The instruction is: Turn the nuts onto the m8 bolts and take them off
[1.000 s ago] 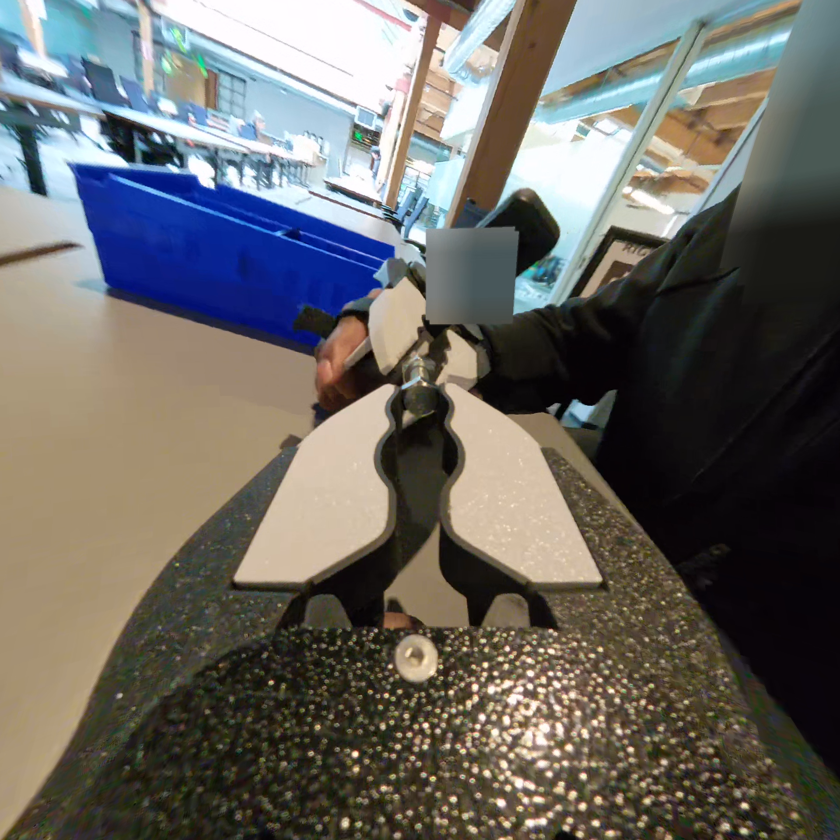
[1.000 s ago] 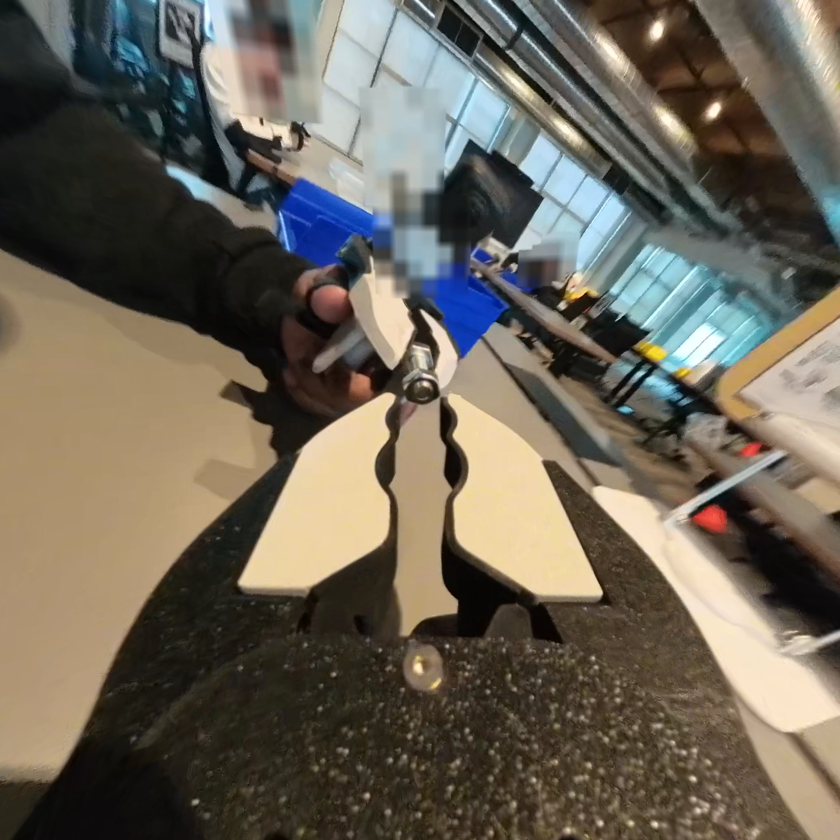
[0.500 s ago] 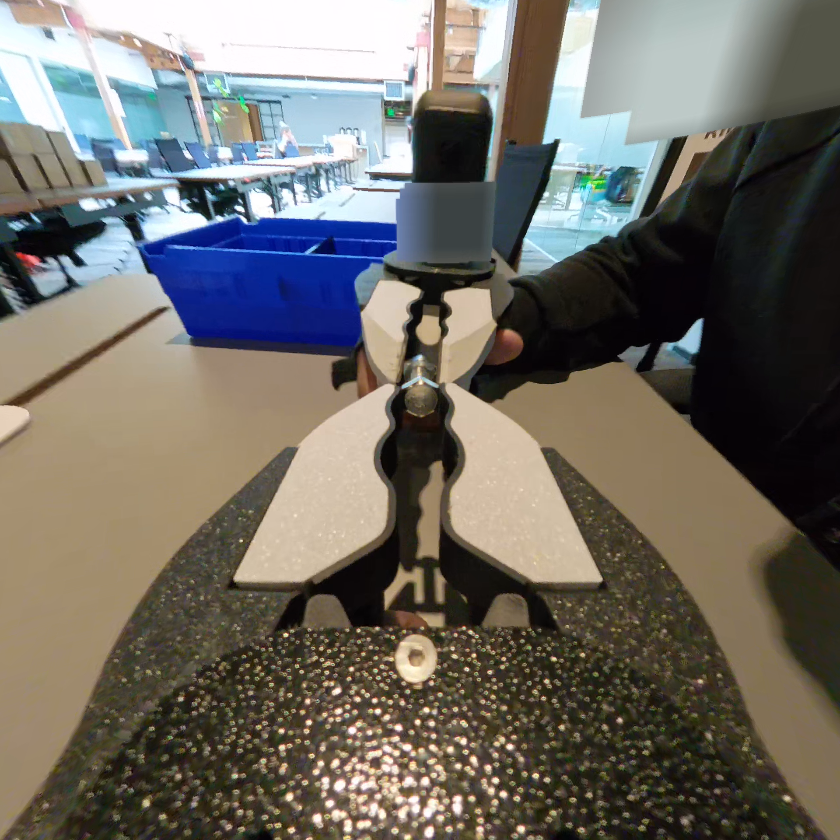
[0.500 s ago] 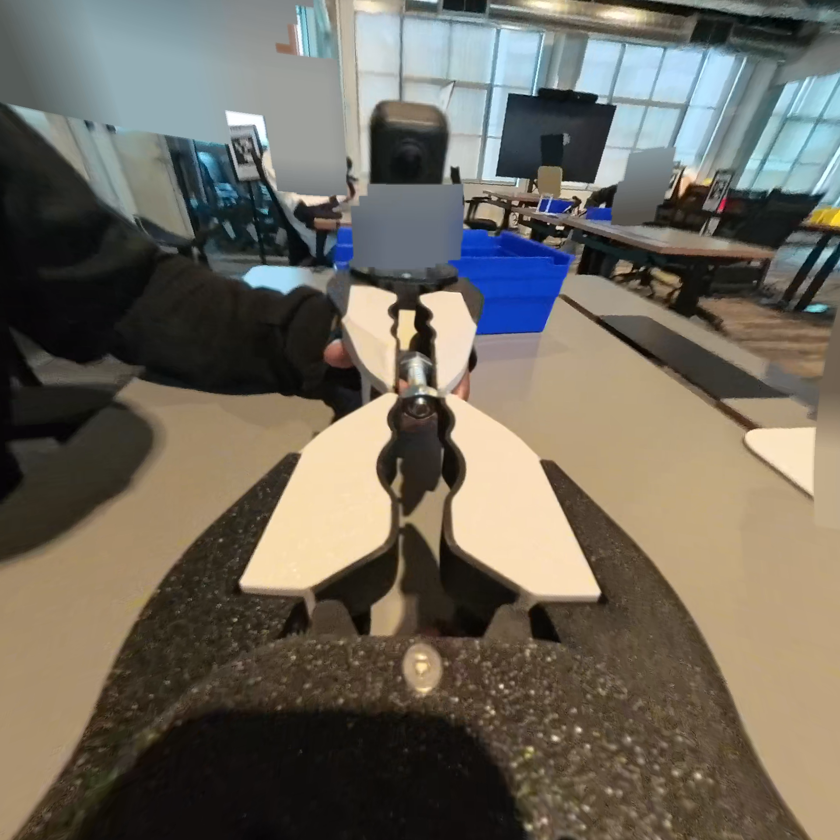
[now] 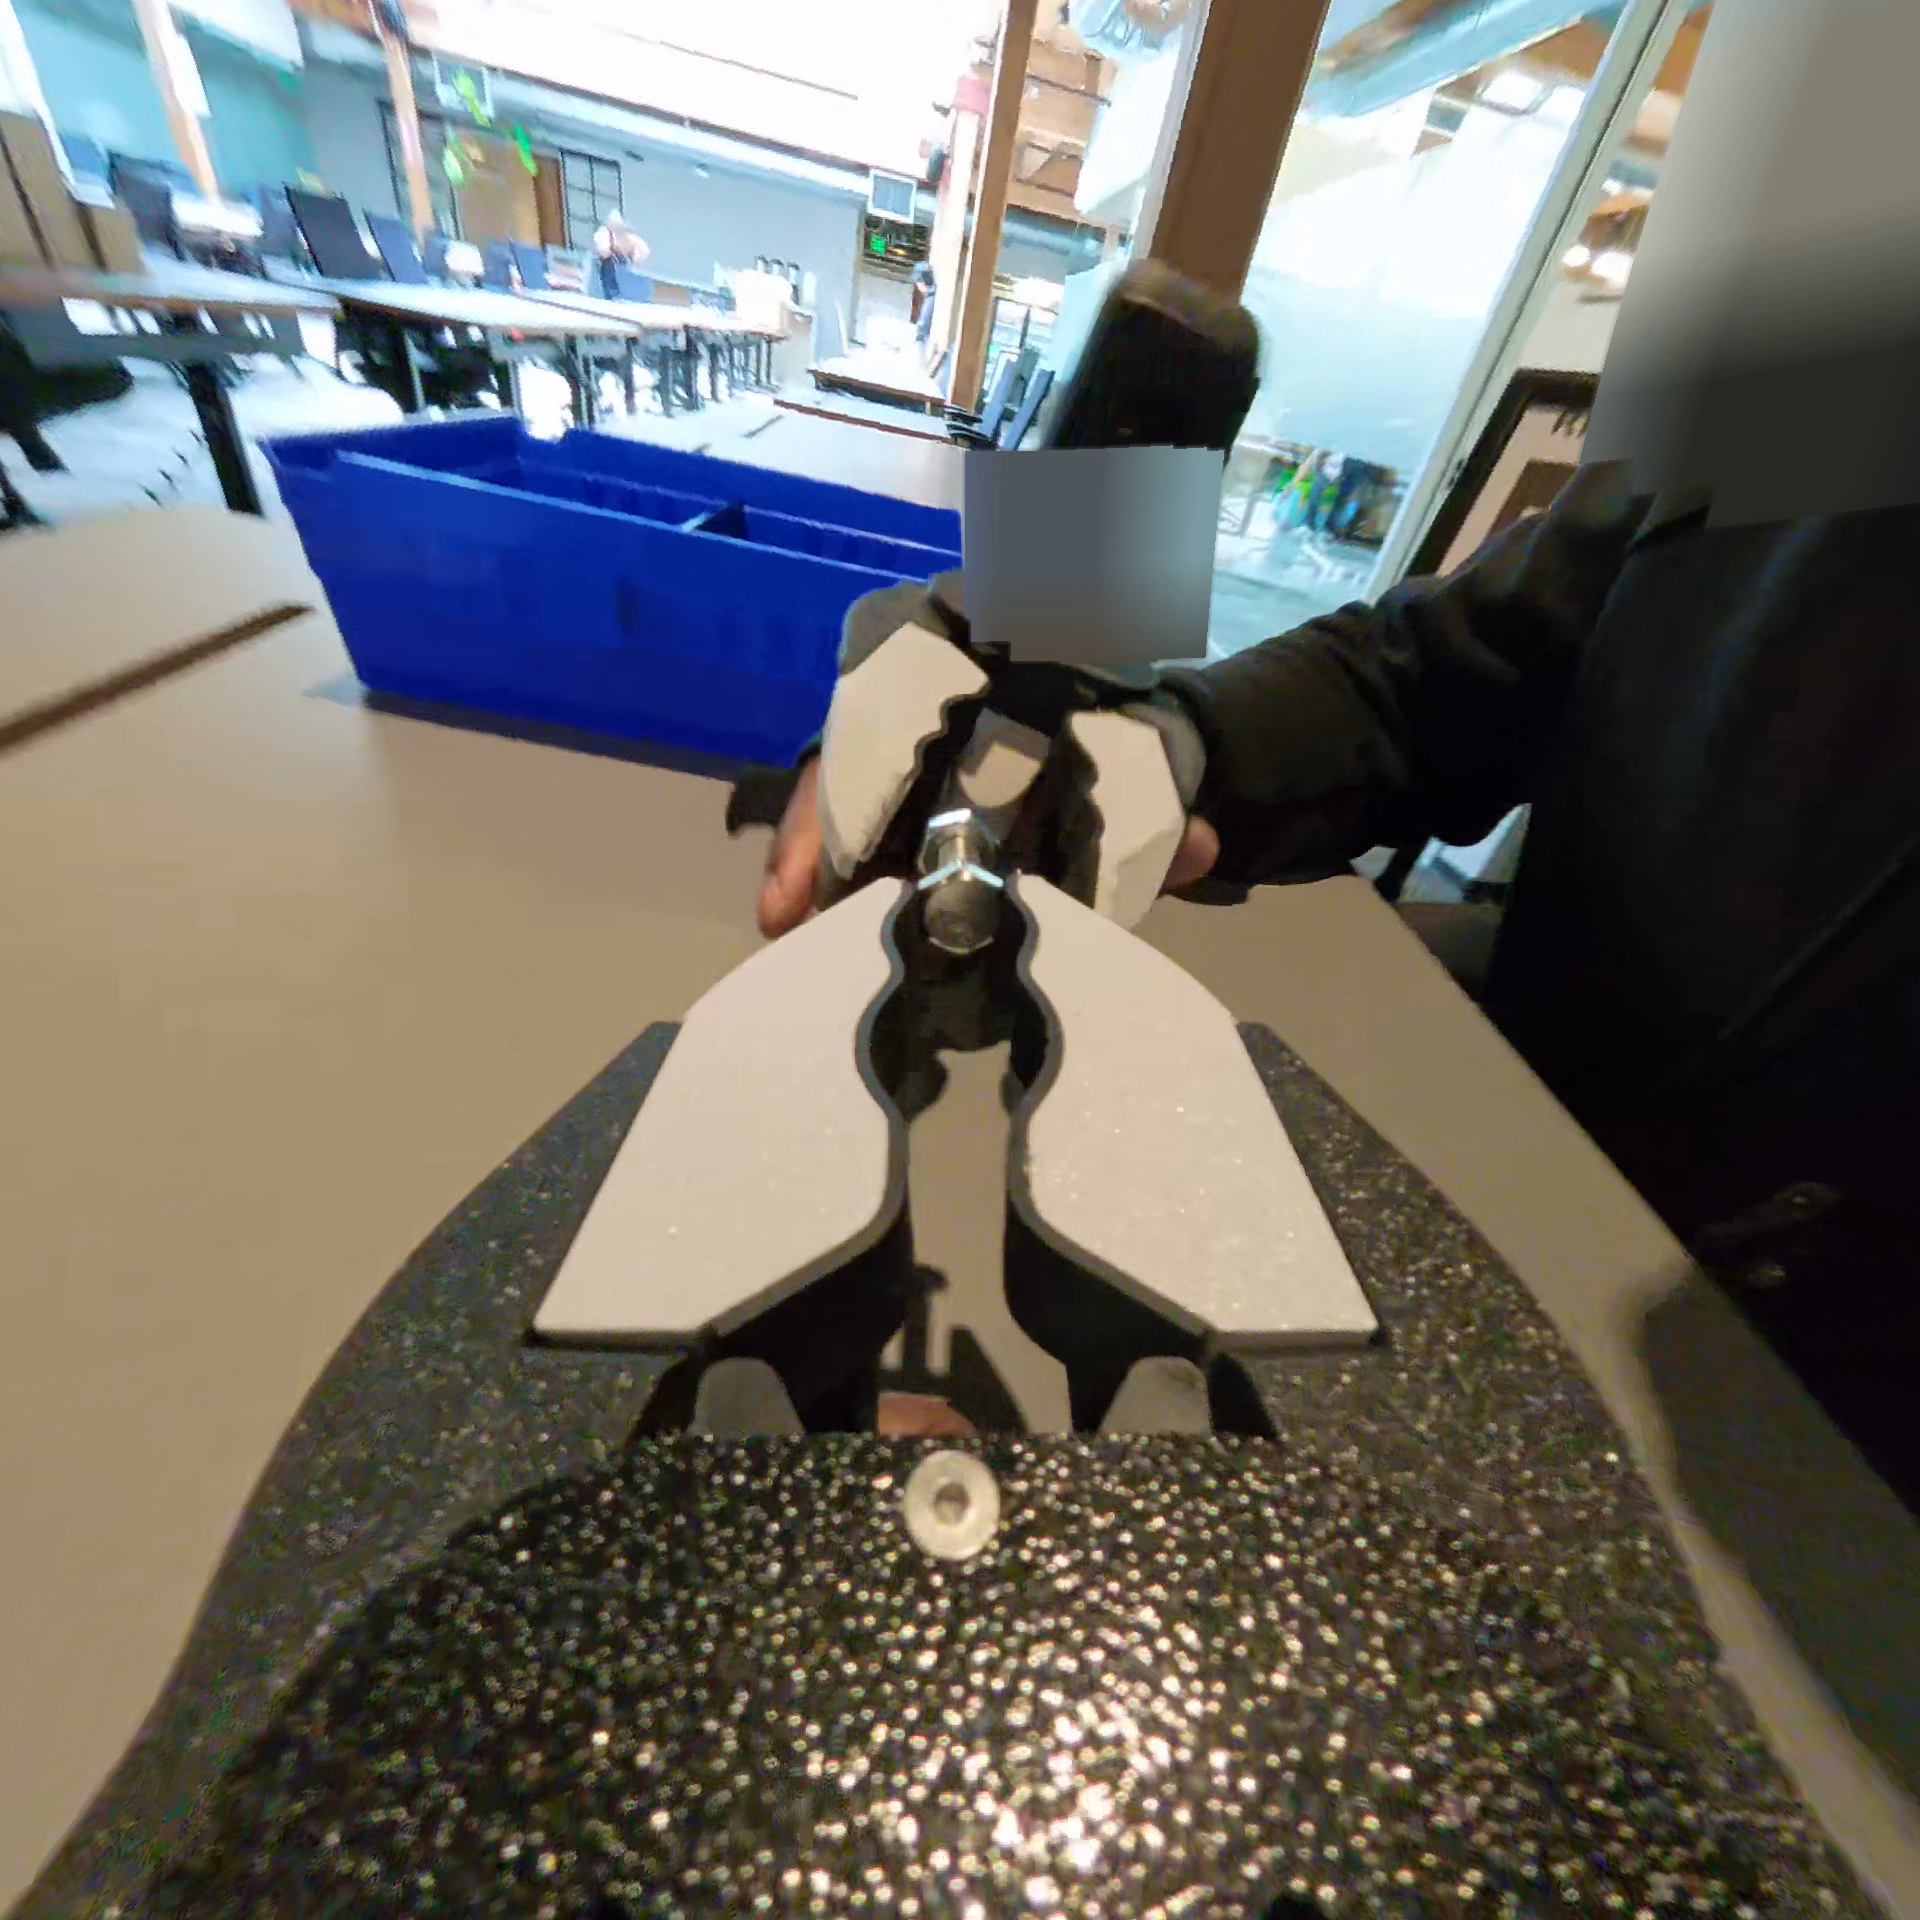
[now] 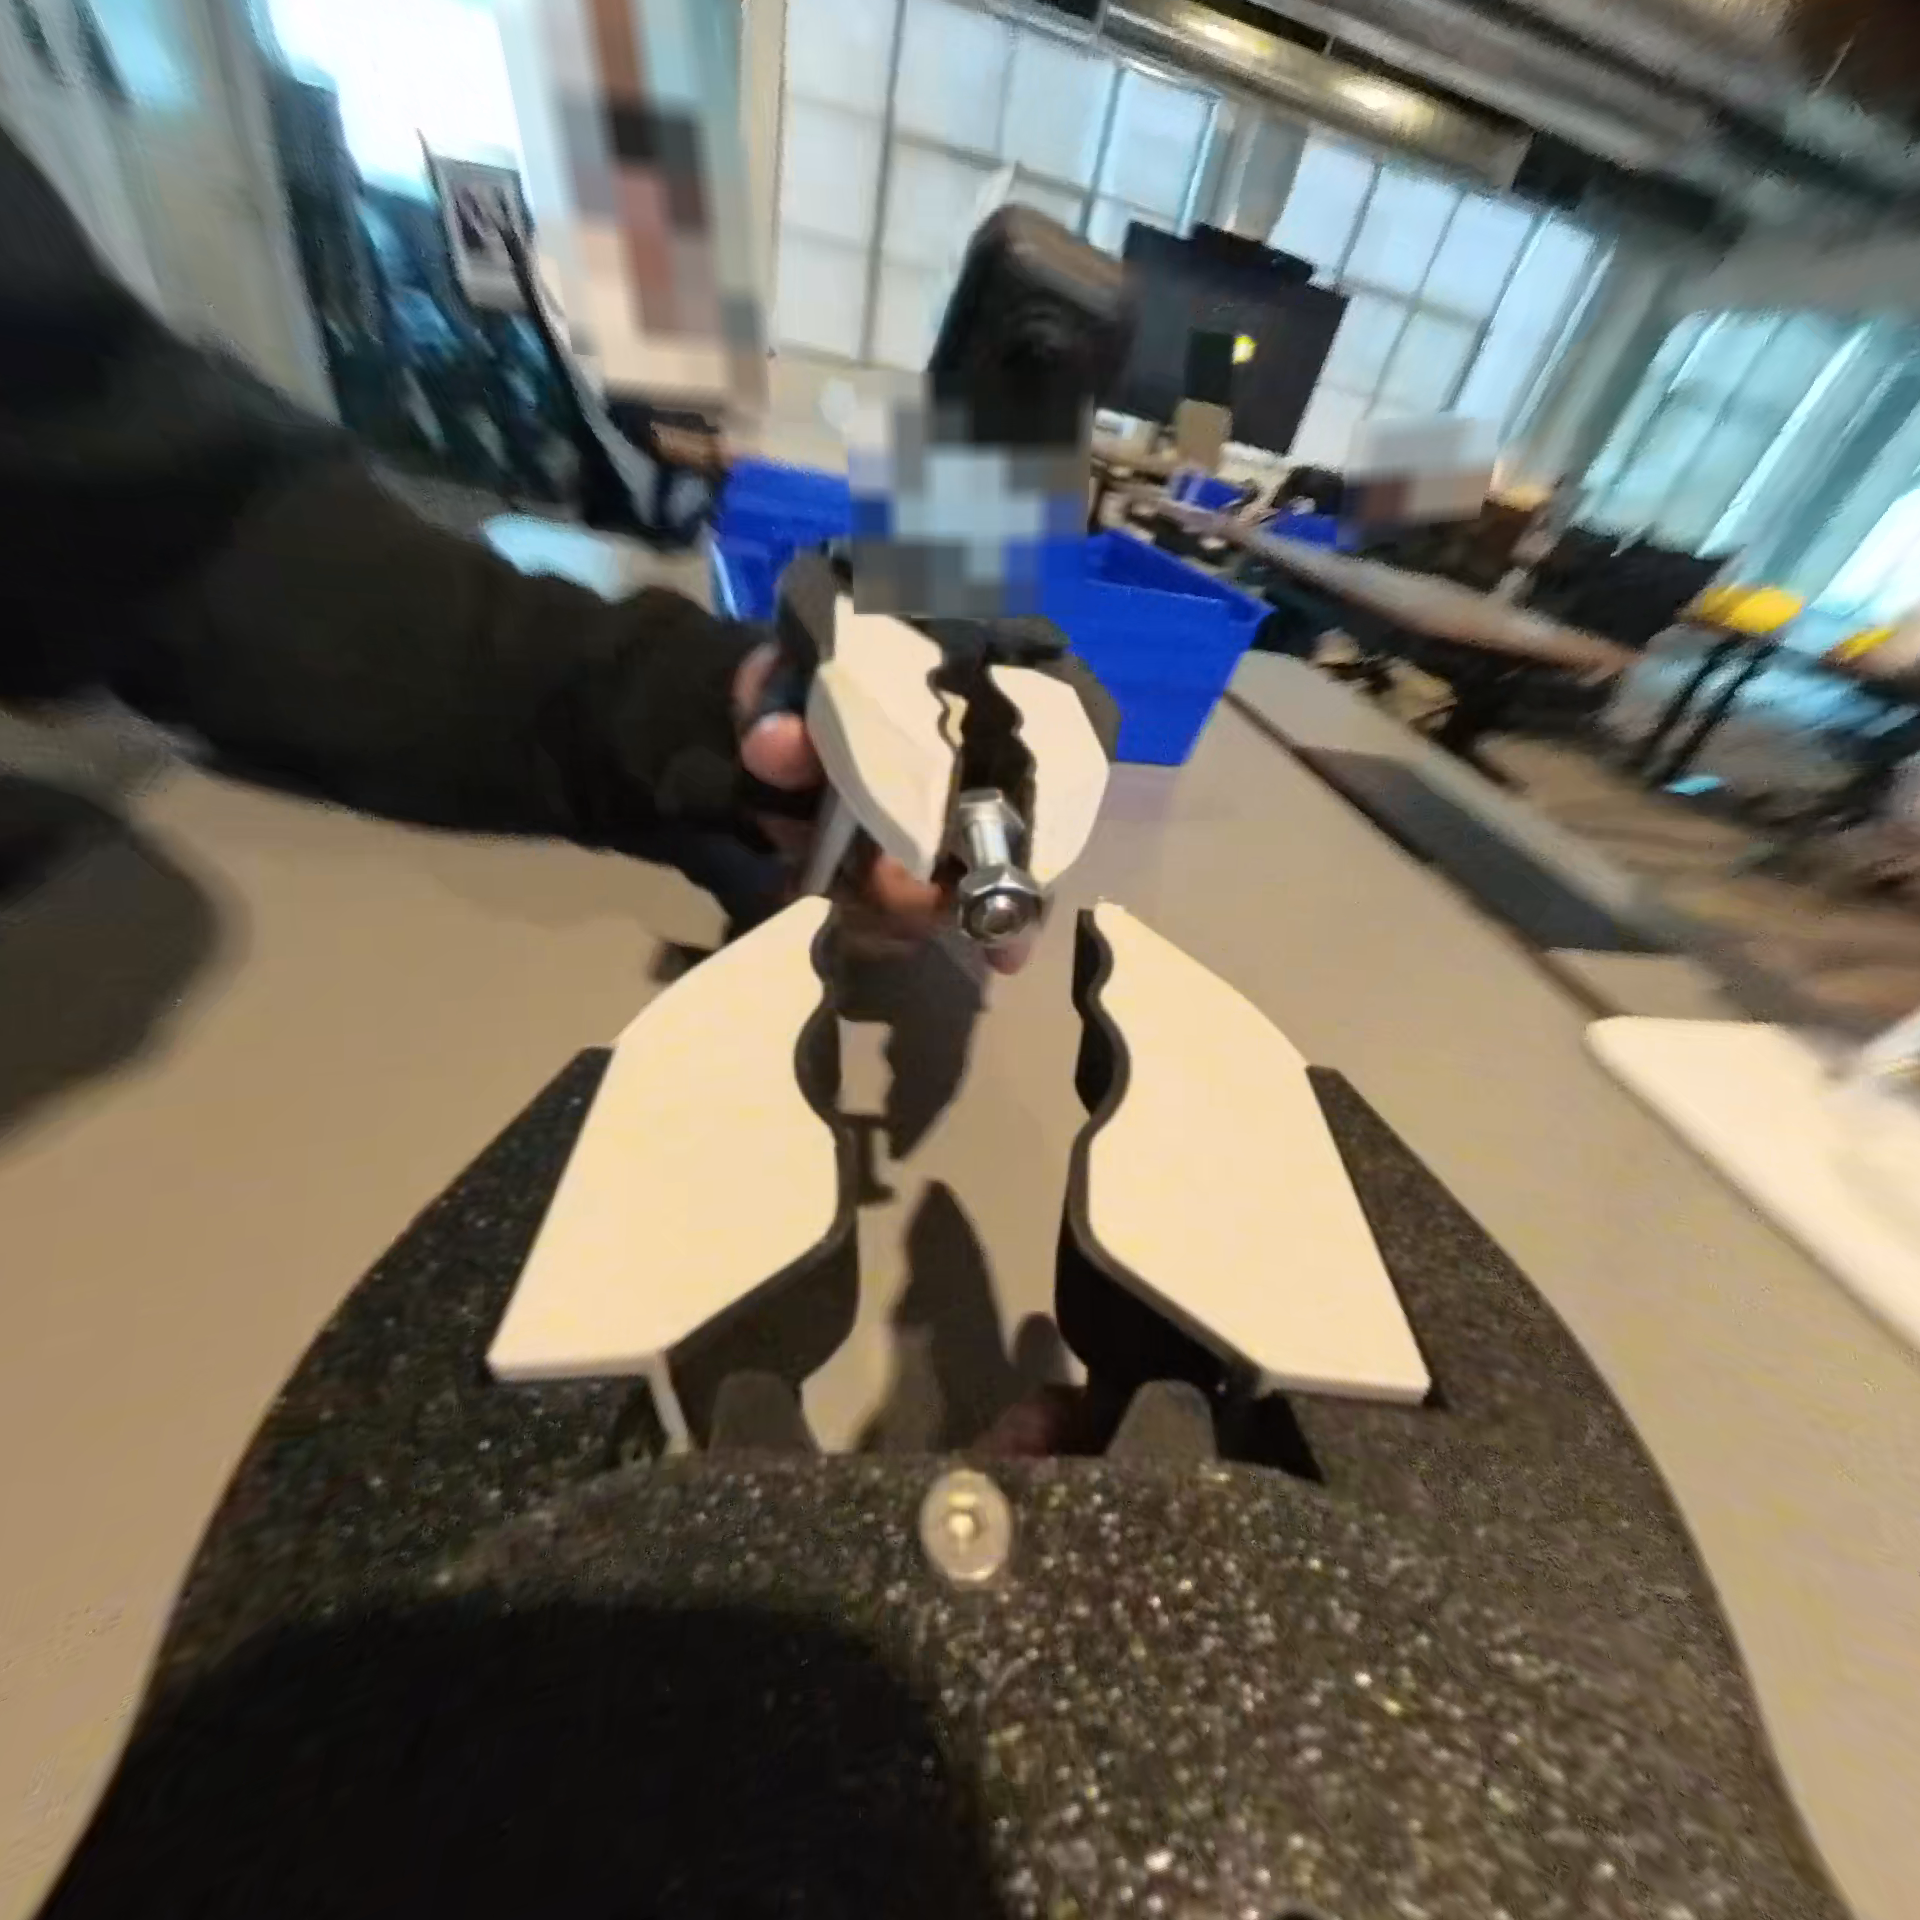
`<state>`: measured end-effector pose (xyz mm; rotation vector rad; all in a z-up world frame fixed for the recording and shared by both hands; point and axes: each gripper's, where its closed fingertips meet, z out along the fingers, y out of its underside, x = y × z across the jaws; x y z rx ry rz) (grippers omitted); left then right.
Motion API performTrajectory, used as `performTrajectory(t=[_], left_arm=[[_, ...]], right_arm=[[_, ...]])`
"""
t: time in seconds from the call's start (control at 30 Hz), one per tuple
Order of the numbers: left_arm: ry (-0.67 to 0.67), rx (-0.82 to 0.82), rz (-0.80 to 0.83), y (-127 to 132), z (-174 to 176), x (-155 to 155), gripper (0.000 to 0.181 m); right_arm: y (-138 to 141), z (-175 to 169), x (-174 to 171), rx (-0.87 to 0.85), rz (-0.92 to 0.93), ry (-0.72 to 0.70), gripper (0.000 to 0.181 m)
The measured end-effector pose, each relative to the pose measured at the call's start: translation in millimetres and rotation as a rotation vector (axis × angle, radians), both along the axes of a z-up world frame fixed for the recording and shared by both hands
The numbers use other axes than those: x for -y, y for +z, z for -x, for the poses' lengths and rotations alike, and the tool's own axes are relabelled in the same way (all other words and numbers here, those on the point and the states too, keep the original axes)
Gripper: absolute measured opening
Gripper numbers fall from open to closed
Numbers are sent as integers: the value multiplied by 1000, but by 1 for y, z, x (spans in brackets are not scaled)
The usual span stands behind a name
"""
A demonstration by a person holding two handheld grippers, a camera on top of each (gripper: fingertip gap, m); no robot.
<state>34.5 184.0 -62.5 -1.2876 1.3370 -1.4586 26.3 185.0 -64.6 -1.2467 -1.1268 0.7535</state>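
My left gripper (image 5: 956, 906) is shut on the head end of a silver M8 bolt (image 5: 958, 920) and holds it level above the grey table (image 5: 364, 935). A hex nut (image 5: 961, 828) sits on the bolt's thread, farther out. My right gripper (image 6: 954, 920) faces the left one and is open. Its white fingers (image 6: 717, 1122) stand on either side of the nut (image 6: 1000, 902) without gripping it. In the left wrist view the right gripper's fingers (image 5: 888, 748) are spread apart around the bolt. In the right wrist view the left gripper's fingers (image 6: 883, 748) clamp the bolt.
A blue divided bin (image 5: 582, 592) stands on the table behind the grippers and also shows in the right wrist view (image 6: 1153, 644). A white board (image 6: 1756, 1132) lies at the right. A person's dark sleeves (image 5: 1382, 717) hold both grippers.
My right gripper was shut on the nut half a second ago; it has opened and let go. Both grippers have tilted a little, and the right wrist view is blurred by motion.
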Motion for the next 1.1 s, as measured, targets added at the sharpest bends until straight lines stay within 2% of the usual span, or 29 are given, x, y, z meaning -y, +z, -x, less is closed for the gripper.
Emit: performTrajectory(t=[0.07,0.13,0.23,0.3,0.37,0.43,0.53,0.6,0.63,0.67,0.73,0.87,1.0,1.1], left_arm=[[10,27,-42,3,1,0,14],[11,35,-57,4,2,0,13],[12,14,-86,0,1,1,14],[9,-2,-88,-3,0,2,14],[-8,-27,-52,-7,0,3,14],[-50,-84,68,-12,0,6,14],[-105,-145,286,-19,1,8,14],[-92,-147,306,-20,0,5,14],[-90,-136,290,-18,0,5,14],[-84,-122,262,-17,0,5,14],[-66,-89,201,-12,0,4,14],[-35,-56,165,-8,2,-1,14],[-20,-31,105,-5,3,-2,14],[-21,-34,46,-6,2,1,14]], right_arm=[[9,-1,0,-99,169,49,40],[14,-4,-2,-153,247,62,36],[12,-5,-5,-147,278,56,29],[8,-3,-3,-105,242,51,17],[3,-3,-1,-40,148,36,16],[-2,-2,1,47,-14,13,15],[-10,-2,2,219,-427,-60,16],[-15,-3,-2,342,-637,-117,16],[-16,-4,-2,360,-674,-128,19],[-16,-3,-2,343,-643,-123,24],[-15,-1,0,252,-458,-84,37],[-7,1,2,59,-60,-2,44],[2,0,-1,-70,201,49,40],[3,-1,-2,-93,271,62,31]])
